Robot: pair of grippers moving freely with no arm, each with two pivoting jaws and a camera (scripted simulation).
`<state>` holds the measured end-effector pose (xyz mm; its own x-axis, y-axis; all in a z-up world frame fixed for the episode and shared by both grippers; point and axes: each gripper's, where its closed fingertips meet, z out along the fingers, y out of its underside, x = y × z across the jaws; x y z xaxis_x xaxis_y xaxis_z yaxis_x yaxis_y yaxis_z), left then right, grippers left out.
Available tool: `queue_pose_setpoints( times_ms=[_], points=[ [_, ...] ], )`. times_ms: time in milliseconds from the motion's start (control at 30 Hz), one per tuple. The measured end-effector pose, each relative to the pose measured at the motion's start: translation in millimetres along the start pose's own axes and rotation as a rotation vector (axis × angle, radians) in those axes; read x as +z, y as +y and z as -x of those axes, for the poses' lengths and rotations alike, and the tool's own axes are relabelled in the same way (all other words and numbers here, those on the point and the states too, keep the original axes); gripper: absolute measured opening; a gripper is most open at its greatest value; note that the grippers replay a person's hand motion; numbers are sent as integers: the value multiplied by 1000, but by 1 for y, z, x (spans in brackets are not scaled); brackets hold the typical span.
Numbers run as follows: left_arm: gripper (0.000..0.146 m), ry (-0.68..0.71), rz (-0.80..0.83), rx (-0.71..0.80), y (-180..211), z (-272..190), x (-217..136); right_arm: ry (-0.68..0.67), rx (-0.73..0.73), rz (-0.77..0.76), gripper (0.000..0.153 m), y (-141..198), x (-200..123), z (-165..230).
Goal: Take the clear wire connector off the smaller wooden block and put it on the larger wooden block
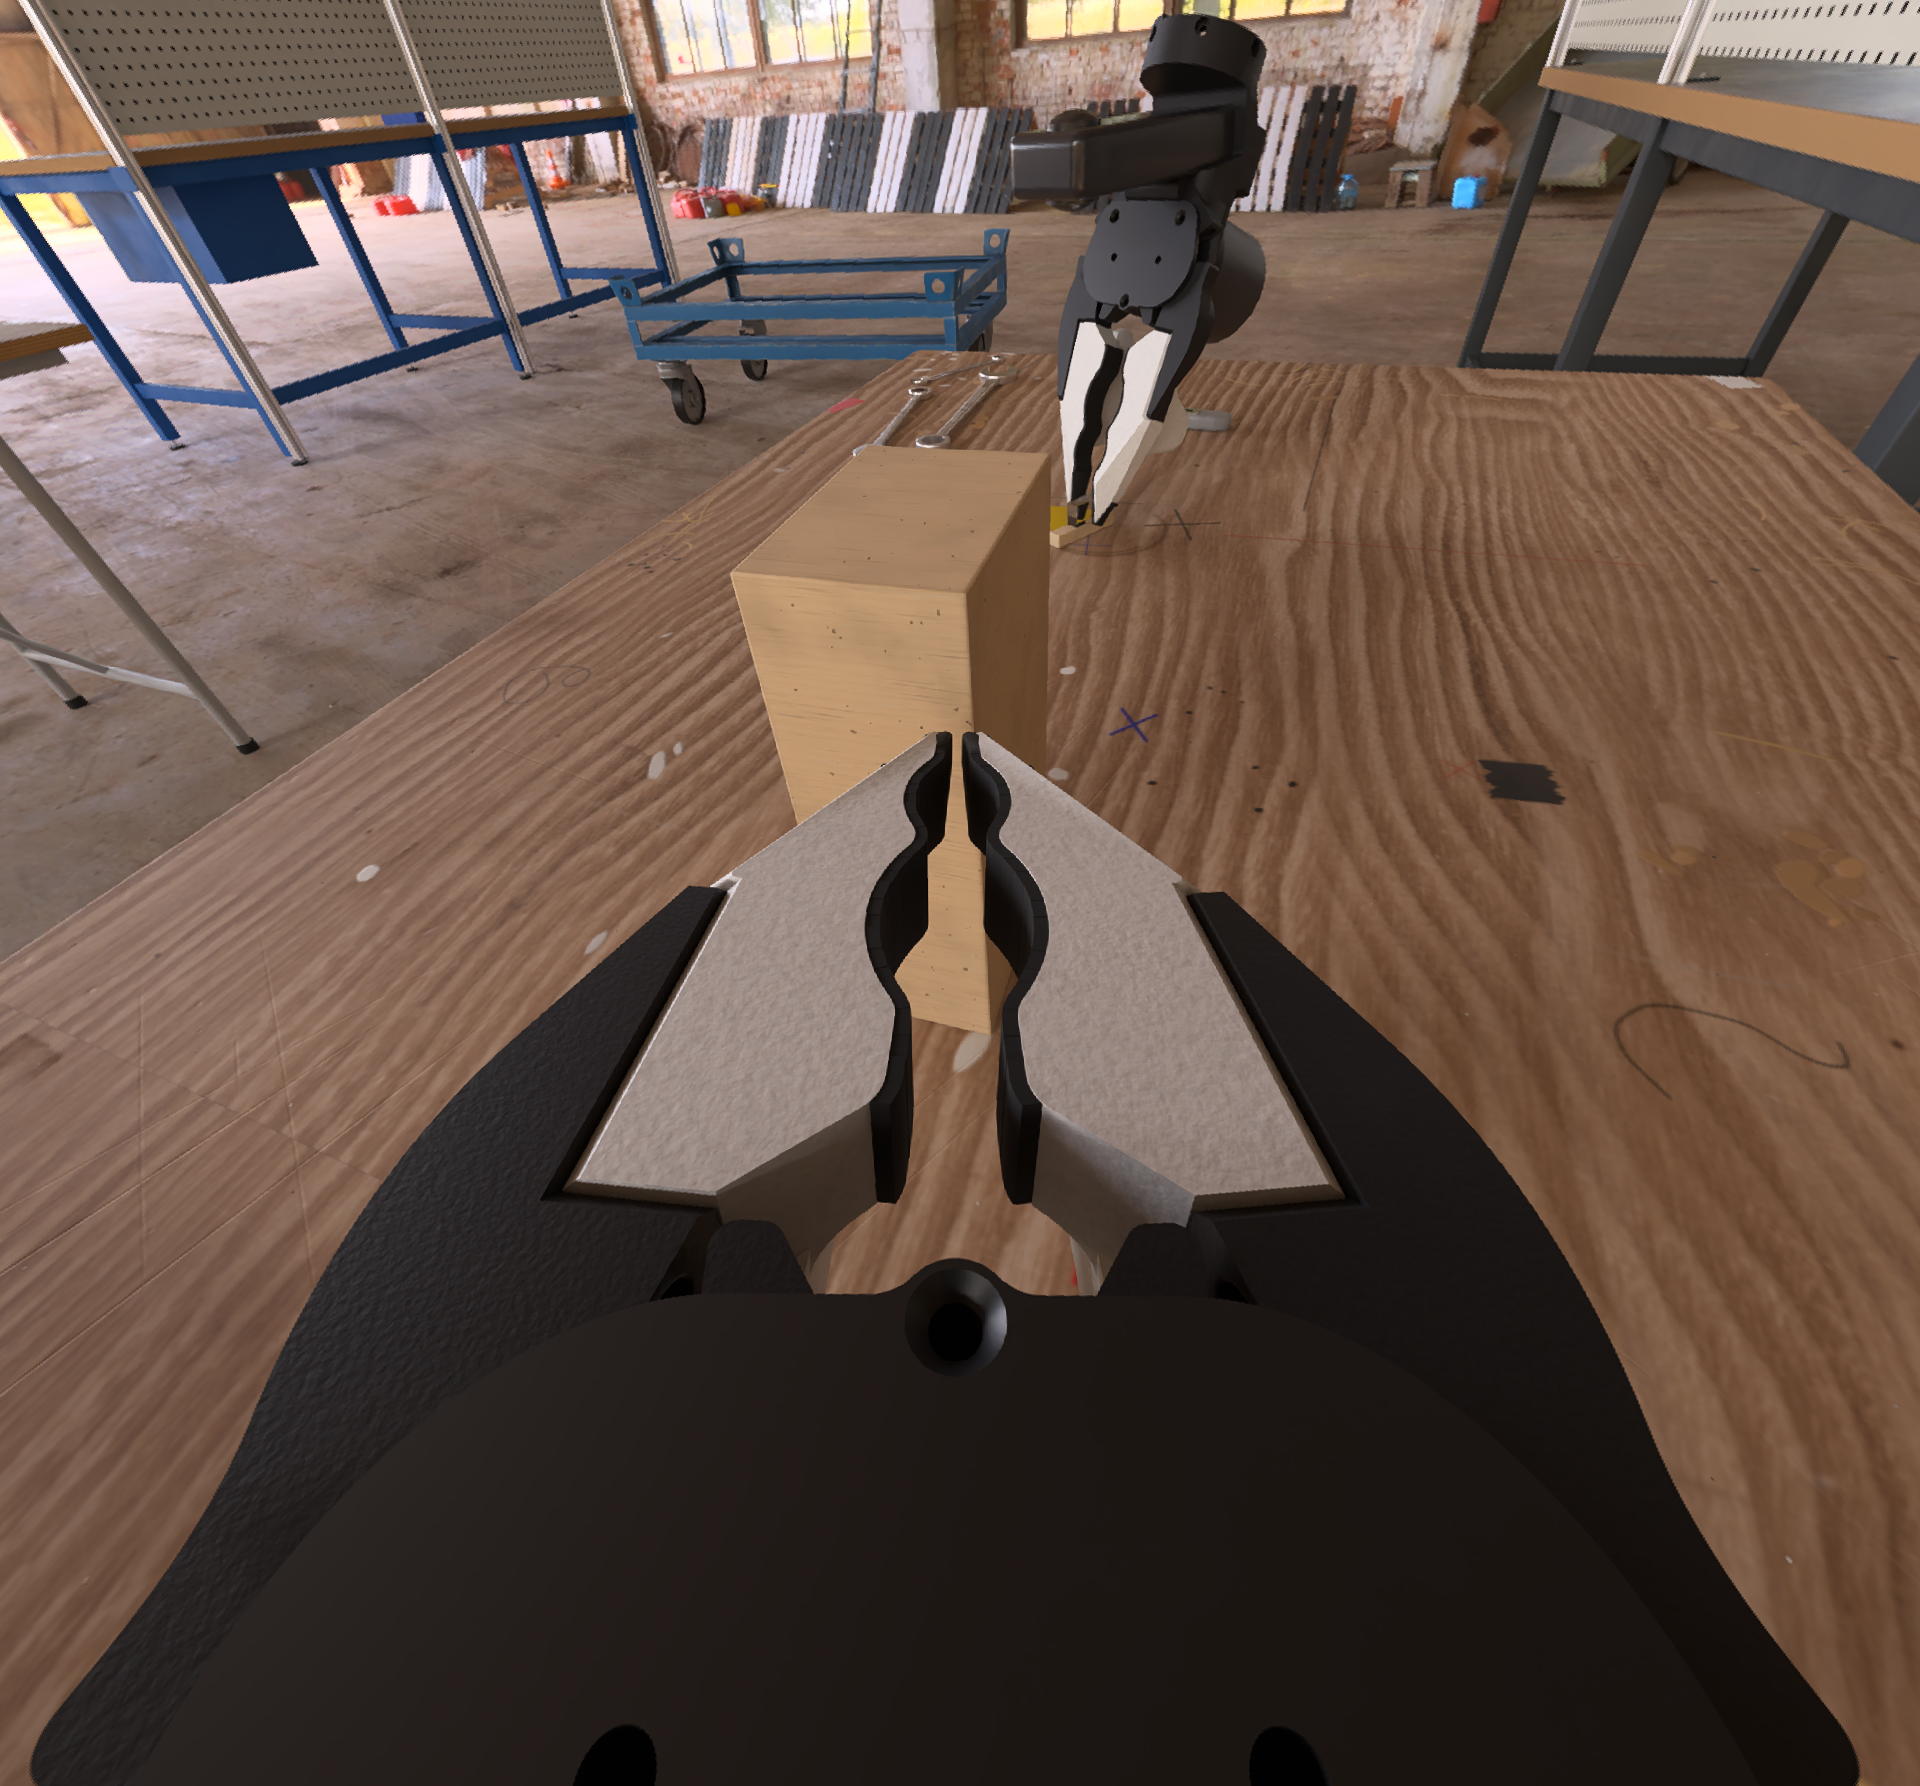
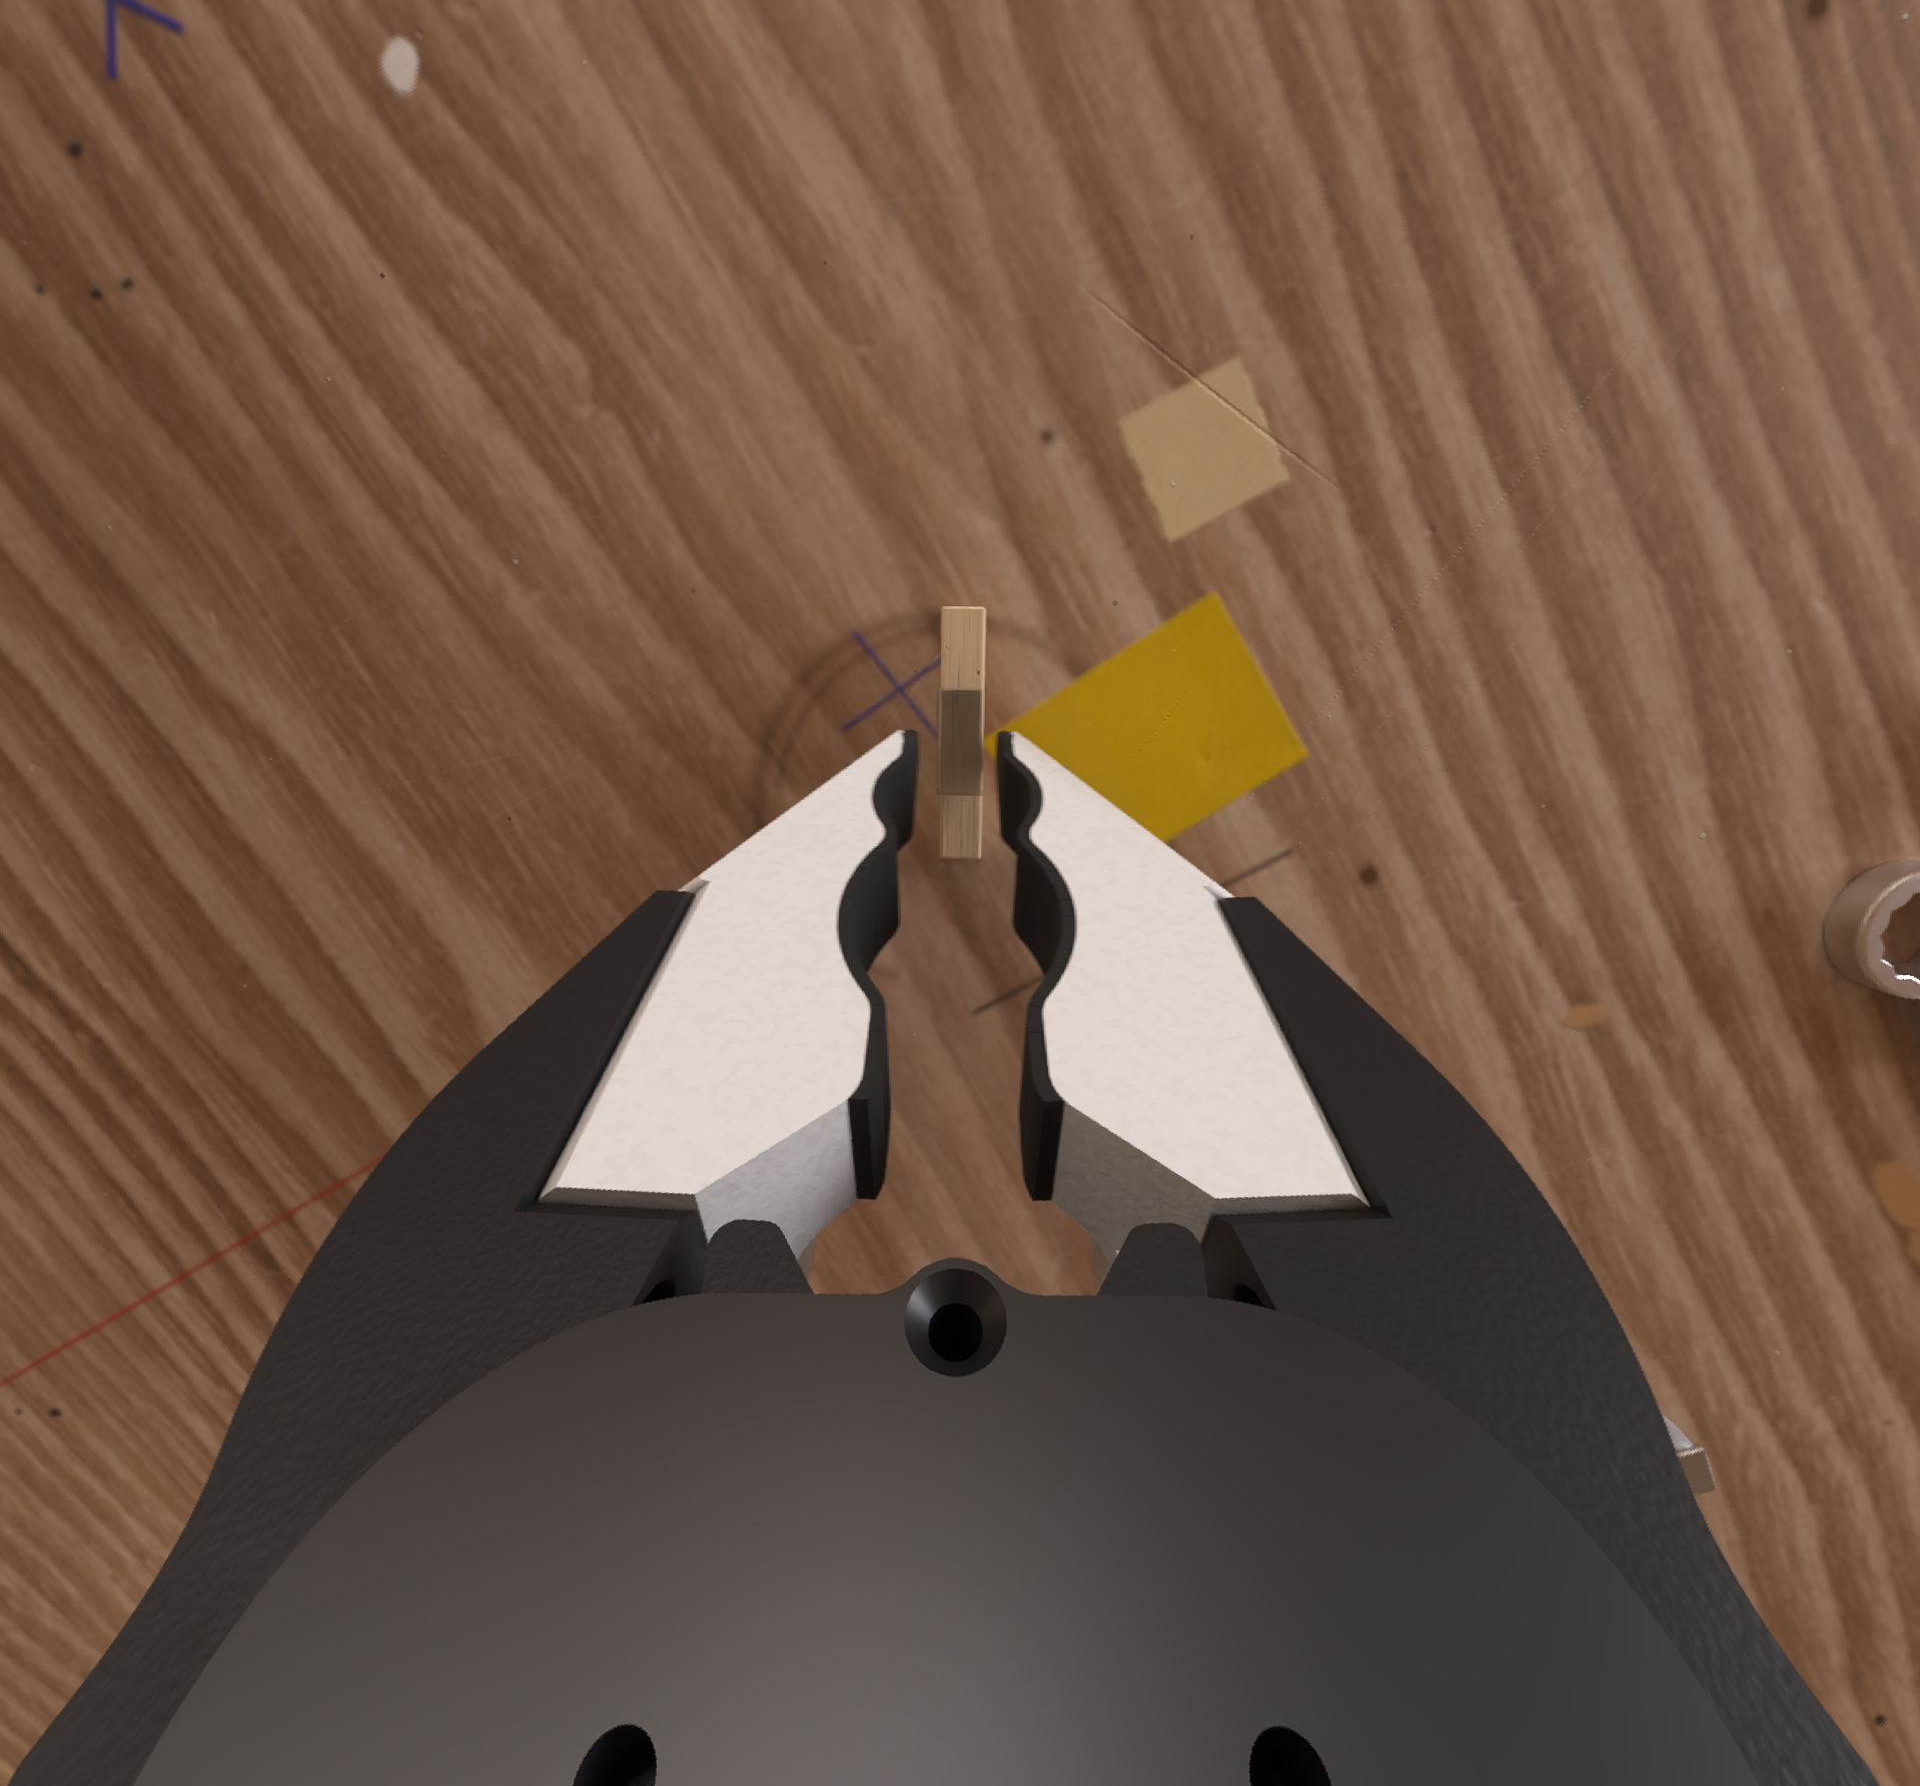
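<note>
The left hand-held gripper [image 1: 957,749], nearly closed and empty, faces the tall pale larger wooden block [image 1: 894,614]. Right of it, the right hand-held gripper [image 2: 958,749] straddles, slightly parted, the small clear wire connector [image 2: 960,741] atop the thin smaller wooden block [image 2: 962,645]. It looks light, rigid, slippery: pinch its sides. The brown plywood desk [image 2: 520,386] around offers lifting room.

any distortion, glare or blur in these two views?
Left wrist view: strong wide-angle bending of shelf posts and table edges, bright windows, everything sharp. Right wrist view: soft even light, no glare, faint shadows; the clear wire connector shows only as a darker patch on the smaller wooden block.
</note>
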<state>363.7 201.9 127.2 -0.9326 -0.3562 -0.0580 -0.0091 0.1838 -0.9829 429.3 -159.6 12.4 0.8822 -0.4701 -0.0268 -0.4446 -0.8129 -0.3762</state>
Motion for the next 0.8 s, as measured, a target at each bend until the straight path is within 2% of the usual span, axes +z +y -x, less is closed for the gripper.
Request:
queue_pose_setpoints(
  times_ms=[33,200,300,500,633,800],
  points=[
    [2,-1,0,0,0,0,0,3,-3,6,8,0,0,1],
    [2,-1,-2,-1,0,1,0,-44,-47,-96,8,-33,-10,18],
    [2,-2,-1,-2,0,1,-1,-84,-113,-182,8,-73,-19,40],
    [2,-7,0,-2,1,2,-2,-165,-327,-364,8,-175,-41,102],
    [2,-8,1,0,1,2,-3,-235,-417,-464,8,-237,-52,143],
    [1,-9,1,3,0,2,-4,-240,-498,-482,8,-284,-48,172]
  ],
)
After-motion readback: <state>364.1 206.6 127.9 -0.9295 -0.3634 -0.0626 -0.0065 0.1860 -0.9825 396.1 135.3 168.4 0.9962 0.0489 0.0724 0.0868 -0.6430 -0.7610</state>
